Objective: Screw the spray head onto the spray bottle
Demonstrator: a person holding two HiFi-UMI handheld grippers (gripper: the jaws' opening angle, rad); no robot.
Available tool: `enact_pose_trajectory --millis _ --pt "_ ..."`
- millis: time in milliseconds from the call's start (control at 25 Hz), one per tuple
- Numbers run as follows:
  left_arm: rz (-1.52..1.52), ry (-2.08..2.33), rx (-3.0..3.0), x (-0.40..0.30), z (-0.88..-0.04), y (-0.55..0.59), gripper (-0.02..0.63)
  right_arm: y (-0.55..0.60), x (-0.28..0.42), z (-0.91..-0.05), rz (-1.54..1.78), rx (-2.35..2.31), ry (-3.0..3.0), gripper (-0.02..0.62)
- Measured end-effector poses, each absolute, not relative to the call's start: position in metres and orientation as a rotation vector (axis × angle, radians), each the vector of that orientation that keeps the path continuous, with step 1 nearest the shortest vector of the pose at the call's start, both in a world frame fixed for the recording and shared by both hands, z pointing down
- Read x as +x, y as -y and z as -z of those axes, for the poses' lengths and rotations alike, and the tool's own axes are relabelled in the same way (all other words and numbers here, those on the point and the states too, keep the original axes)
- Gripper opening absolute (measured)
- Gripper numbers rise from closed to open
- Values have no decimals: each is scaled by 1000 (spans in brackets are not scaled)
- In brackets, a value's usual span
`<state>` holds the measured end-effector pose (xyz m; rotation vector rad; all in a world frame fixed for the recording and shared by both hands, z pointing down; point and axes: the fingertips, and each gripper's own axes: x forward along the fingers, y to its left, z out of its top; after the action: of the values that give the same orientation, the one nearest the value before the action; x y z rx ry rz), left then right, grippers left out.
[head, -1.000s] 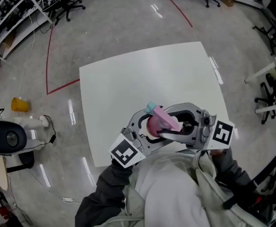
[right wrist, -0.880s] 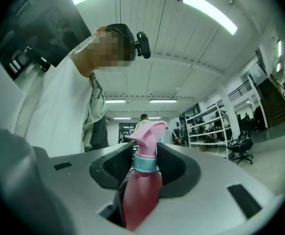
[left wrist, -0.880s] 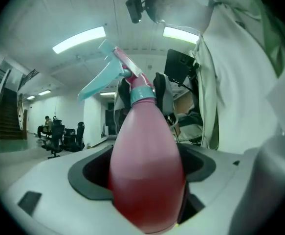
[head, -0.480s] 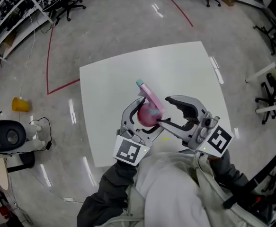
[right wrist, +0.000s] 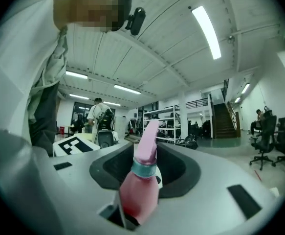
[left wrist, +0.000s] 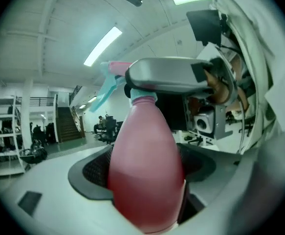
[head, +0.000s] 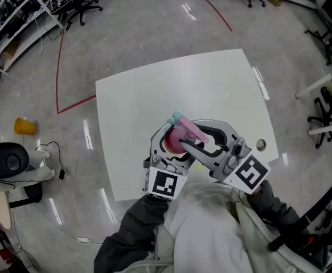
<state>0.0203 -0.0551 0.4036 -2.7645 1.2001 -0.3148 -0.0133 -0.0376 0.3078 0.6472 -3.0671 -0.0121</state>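
A pink spray bottle (head: 173,143) is held above the white table (head: 154,90), close to the person's chest. My left gripper (head: 171,147) is shut on its round body (left wrist: 142,151). The pink spray head (head: 189,131) with its teal nozzle (head: 176,117) sits on the neck by a teal collar (right wrist: 143,169). My right gripper (head: 191,134) comes in from the right, and its jaws have just been closing on the spray head (right wrist: 147,141). One grey jaw of the right gripper crosses the neck in the left gripper view. The bottle's base is hidden.
A small round thing (head: 261,145) lies near the table's right edge. On the floor are a yellow object (head: 23,125), red tape lines (head: 69,104), a white machine (head: 12,164) at the left and office chairs (head: 80,4) at the back.
Half a second ago the right jaws stood wide around the spray head; now they are closed on it. Bottle and nozzle have come down and nearer to the person.
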Motion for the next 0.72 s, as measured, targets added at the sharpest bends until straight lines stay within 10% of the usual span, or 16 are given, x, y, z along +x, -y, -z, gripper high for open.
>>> enact_pose_trajectory --millis 200,720 --pt "39 -753 -2981 36 -374 30 419 17 -4 -299 -35 293 3220 138" --pt "532 37 -3105 65 -431 -38 417 -41 -4 -341 86 -417 2709 135"
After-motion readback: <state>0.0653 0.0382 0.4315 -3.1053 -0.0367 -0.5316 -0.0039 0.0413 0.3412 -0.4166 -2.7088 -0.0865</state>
